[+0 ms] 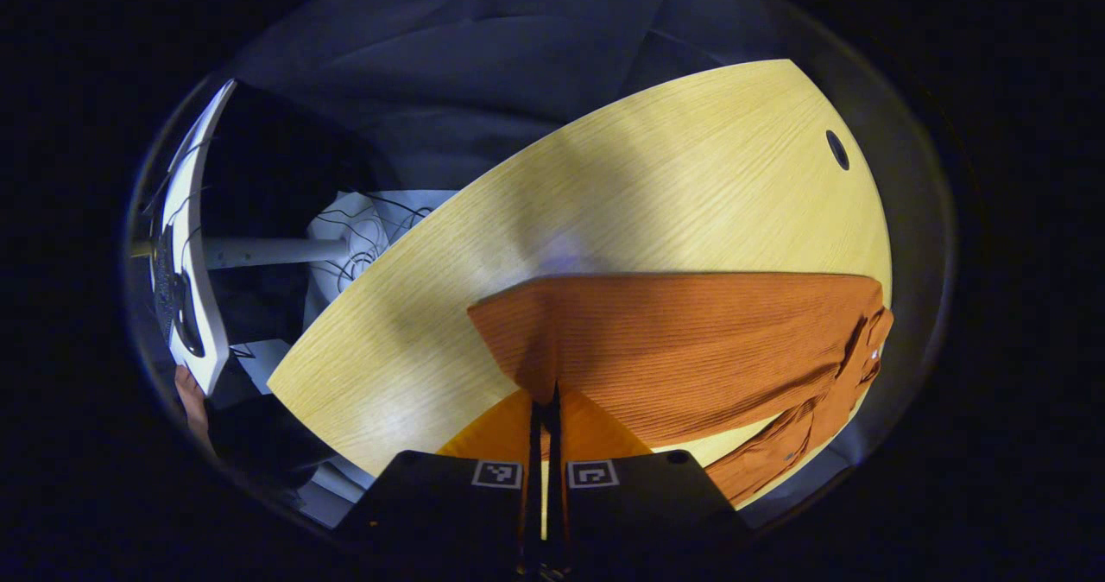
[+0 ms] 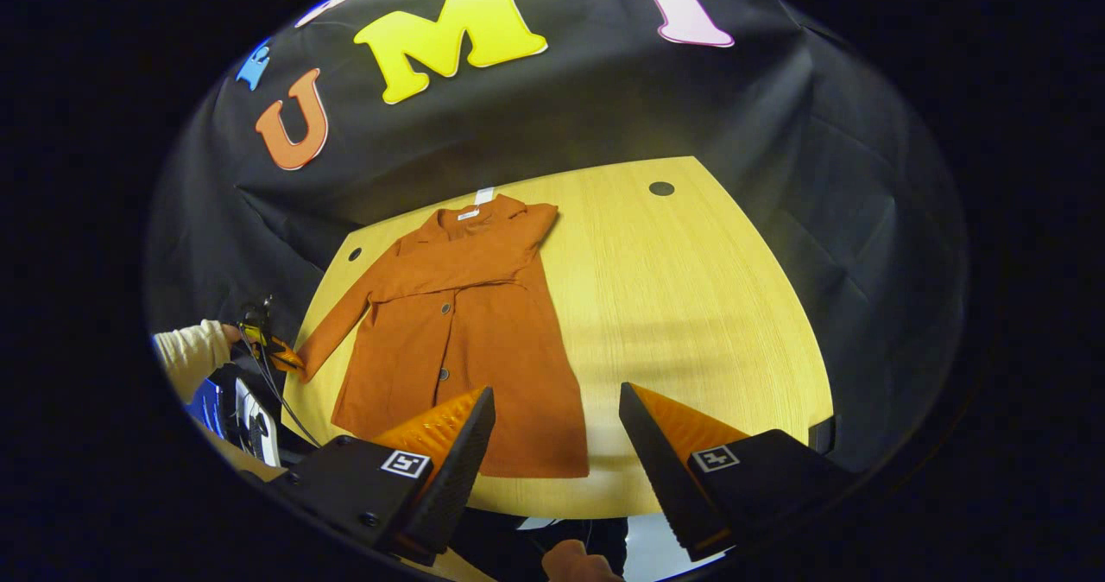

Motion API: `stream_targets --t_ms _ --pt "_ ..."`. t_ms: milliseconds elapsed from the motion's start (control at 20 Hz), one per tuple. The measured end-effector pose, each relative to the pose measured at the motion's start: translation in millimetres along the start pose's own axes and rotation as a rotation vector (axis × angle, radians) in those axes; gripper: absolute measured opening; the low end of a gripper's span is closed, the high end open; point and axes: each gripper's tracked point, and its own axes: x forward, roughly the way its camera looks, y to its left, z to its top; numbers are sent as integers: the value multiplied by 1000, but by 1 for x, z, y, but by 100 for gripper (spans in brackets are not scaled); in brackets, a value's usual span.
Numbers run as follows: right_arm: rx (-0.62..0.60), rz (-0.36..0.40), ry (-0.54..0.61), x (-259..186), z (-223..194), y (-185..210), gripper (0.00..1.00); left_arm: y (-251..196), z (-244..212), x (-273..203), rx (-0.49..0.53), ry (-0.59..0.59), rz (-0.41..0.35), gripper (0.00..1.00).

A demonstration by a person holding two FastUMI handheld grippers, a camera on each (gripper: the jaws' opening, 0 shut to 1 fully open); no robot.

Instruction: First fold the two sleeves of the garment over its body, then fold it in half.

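Garment (image 2: pixel 462 340): rust-coloured coat, flat on the bench (image 2: pixel 691 306), collar at the far end, hem nearest the right gripper (image 2: pixel 557 444). One sleeve (image 2: pixel 475 275) already lies across the chest. The other sleeve (image 2: pixel 341 323) is stretched out toward the bench's left edge.

Left gripper (image 1: pixel 544 470): jaws pressed together on the cuff (image 1: pixel 518 357) of that outstretched sleeve, cloth pinched right at the tips. In the right gripper view it sits at the bench's left edge, held by a hand in a pale sleeve (image 2: pixel 186 353).

Right gripper: jaws spread wide, holding nothing, poised above the hem.

Judgement: second sleeve fold is in hand. To do it well, lift the cuff just clear of the bench, carry it across the body, lay it flat on the front, then release. Dragging would likely ruck the panel beneath.

Room: cuff sits close to the bench edge, so slack could slip off. Beyond the right jaw the bench is bare wood, plenty of space for the later half fold.
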Motion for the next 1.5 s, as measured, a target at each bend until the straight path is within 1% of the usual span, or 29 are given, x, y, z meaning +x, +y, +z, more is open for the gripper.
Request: stream_targets --t_ms 100,200,350,450,500,550,600,650,750,850,950,1050,1150,1250,1300,1350,1400,1500 --pt "18 -10 21 3 -11 -12 94 -11 -1 -13 66 -18 3 4" --pt "26 -37 55 11 -20 -26 94 -33 -4 -30 105 -28 -12 4" --pt "65 -54 94 23 -31 -44 95 -71 -6 -61 193 -64 -31 4" --pt "97 -91 136 34 -42 -63 96 -109 -8 -82 263 -93 -51 4" --pt "116 -96 161 41 -47 -70 96 -134 -9 -95 306 -113 -55 4" --pt "137 -76 181 49 -52 -72 96 -167 -16 -113 361 -138 -61 4" --pt "135 -60 183 52 -51 -72 96 -185 -21 -119 398 -149 -58 4" --pt "122 -61 179 52 -56 -77 96 -203 -26 -126 434 -159 -51 4" --pt "79 -87 180 60 -57 -93 96 -244 -37 -133 493 -168 -53 4" --pt "75 -80 190 64 -59 -98 96 -286 -52 -135 551 -182 -58 4" --pt "102 -80 196 68 -58 -106 96 -325 -72 -133 613 -181 -67 4" --pt "121 -116 194 71 -58 -124 96 -368 -99 -124 686 -180 -81 4" --pt "154 -126 197 72 -59 -137 96 -412 -138 -110 783 -172 -109 3" --pt "199 -112 207 73 -62 -143 96 -443 -168 -98 816 -144 -129 3" --pt "221 -128 209 72 -65 -152 96 -457 -178 -91 829 -141 -133 3" --pt "241 -144 198 71 -64 -159 96 -471 -184 -83 833 -150 -134 3" --pt "260 -131 184 72 -62 -161 96 -492 -193 -71 831 -162 -145 3" --pt "244 -146 188 73 -69 -171 96 -518 -217 -49 830 -144 -171 3"
